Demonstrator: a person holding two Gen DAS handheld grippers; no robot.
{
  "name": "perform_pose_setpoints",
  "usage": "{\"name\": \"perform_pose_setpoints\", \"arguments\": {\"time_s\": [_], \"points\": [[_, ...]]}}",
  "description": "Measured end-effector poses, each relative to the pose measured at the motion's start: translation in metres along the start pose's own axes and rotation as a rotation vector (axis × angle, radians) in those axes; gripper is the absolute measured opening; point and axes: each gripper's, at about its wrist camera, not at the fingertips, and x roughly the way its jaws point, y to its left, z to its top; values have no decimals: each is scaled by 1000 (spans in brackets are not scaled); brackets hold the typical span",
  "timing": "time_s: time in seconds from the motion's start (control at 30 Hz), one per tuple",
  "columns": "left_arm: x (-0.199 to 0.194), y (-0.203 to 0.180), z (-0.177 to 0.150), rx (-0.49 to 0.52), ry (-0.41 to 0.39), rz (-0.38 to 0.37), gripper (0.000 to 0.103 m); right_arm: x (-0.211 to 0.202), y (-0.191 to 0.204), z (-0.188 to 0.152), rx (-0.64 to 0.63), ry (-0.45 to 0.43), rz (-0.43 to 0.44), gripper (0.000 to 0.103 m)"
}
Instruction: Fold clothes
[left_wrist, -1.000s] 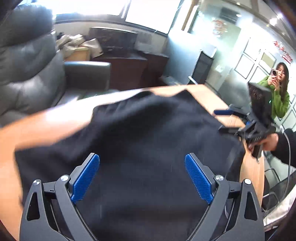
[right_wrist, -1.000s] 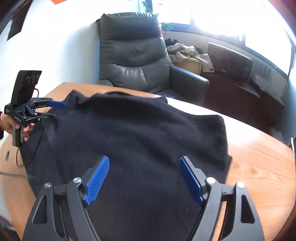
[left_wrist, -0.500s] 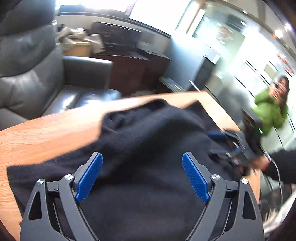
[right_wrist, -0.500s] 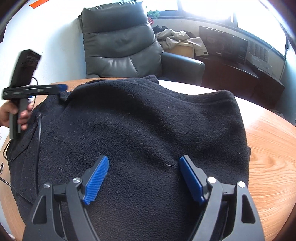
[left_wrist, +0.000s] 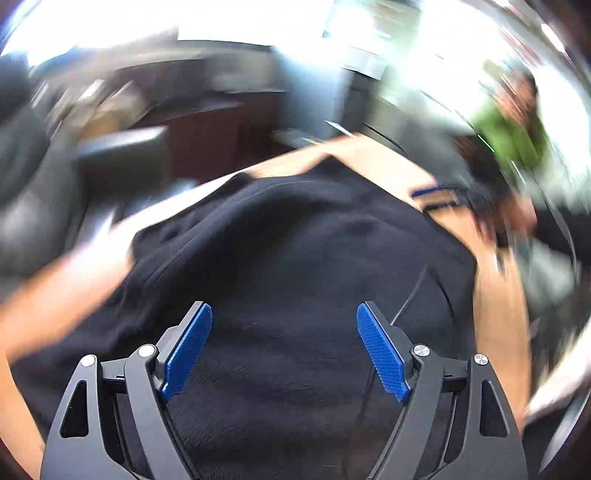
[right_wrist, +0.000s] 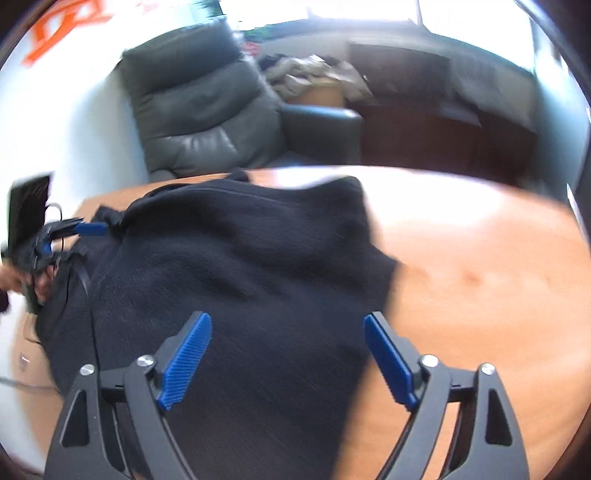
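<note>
A black fleece garment (left_wrist: 295, 266) lies spread on the round wooden table (right_wrist: 480, 280); it also shows in the right wrist view (right_wrist: 240, 266). My left gripper (left_wrist: 284, 350) is open and empty above the garment. My right gripper (right_wrist: 288, 358) is open and empty over the garment's right edge. In the left wrist view the right gripper (left_wrist: 436, 199) shows blurred at the garment's far right. In the right wrist view the left gripper (right_wrist: 81, 240) shows at the garment's far left corner. Both views are motion-blurred.
A grey leather armchair (right_wrist: 207, 110) stands behind the table. A dark low cabinet (right_wrist: 424, 110) with piled clothes lies under the windows. A person in green (left_wrist: 509, 133) stands at the right. A thin black cable (left_wrist: 406, 295) lies over the garment.
Both grippers have swung fast, blurring the views. The right gripper has shifted toward the garment's right edge, exposing more bare table. Both jaws stay open.
</note>
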Motion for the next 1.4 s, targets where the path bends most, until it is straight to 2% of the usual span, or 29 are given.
{"name": "perform_pose_setpoints", "arguments": {"time_s": [0.07, 0.1, 0.13, 0.2, 0.3, 0.4, 0.43, 0.53, 0.57, 0.6, 0.67, 0.7, 0.73, 0.77, 0.8, 0.83, 0.97, 1.0, 1.07, 1.1, 1.13, 1.17, 1.2, 1.23, 1.3, 1.4], "points": [[18, -2, 5, 63, 76, -86, 85, 1, -33, -10, 81, 101, 108, 92], [30, 3, 6, 49, 115, -145, 85, 6, -47, -15, 110, 162, 169, 92], [42, 8, 7, 35, 153, -203, 84, 11, -52, -19, 93, 188, 187, 92], [51, 17, -2, 56, 162, -243, 84, 19, -56, -21, 53, 197, 263, 95], [55, 19, -3, 135, 157, -246, 79, 30, -49, -13, -18, 183, 356, 97], [34, 18, 12, 157, 88, -248, 78, 41, -30, -3, -110, 189, 402, 97], [21, 14, 19, 147, 55, -280, 78, 45, -21, 0, -145, 197, 405, 97], [-21, 7, 37, 106, -28, -376, 79, 50, -18, 7, -121, 193, 401, 80], [-36, 5, 42, 90, -53, -409, 80, 49, -20, 7, -107, 185, 396, 78], [-62, 3, 47, 57, -89, -466, 86, 49, -21, 8, -98, 177, 390, 77], [-109, 0, 57, -14, -167, -671, 96, 46, -19, 6, -121, 165, 371, 77], [-124, 1, 58, -16, -193, -713, 103, 45, -19, 6, -129, 158, 364, 78], [-139, 2, 59, -7, -225, -701, 103, 44, -20, 6, -124, 153, 369, 78], [-145, 5, 59, 13, -250, -617, 103, 43, -22, 5, -121, 147, 373, 78], [-141, 11, 59, 23, -250, -479, 103, 42, -23, 5, -124, 144, 373, 78], [-125, 23, 60, 3, -222, -307, 103, 41, -24, 4, -127, 141, 372, 78], [-44, 56, 55, -58, -108, -67, 97, 38, -25, 6, -121, 129, 364, 78], [-22, 56, 52, -36, -83, -77, 92, 37, -27, 6, -123, 130, 364, 78], [26, 42, 44, 42, 18, -116, 82, 38, -28, 6, -117, 136, 362, 76], [41, 30, 36, 94, 75, -128, 71, 39, -27, 5, -111, 141, 360, 75], [56, 18, 28, 145, 131, -140, 52, 41, -26, 4, -105, 146, 359, 72], [71, 7, 20, 197, 186, -150, 45, 41, -27, 5, -98, 151, 360, 67], [79, -5, 14, 249, 197, -129, 44, 41, -27, 5, -91, 156, 361, 64], [78, -4, 15, 221, 188, -135, 43, 41, -27, 4, -85, 160, 361, 56], [74, -3, 16, 165, 179, -158, 37, 40, -25, -1, -77, 153, 356, 53], [61, -30, 13, 233, 205, -209, 33, 41, -26, -4, -52, 138, 354, 53]]}}
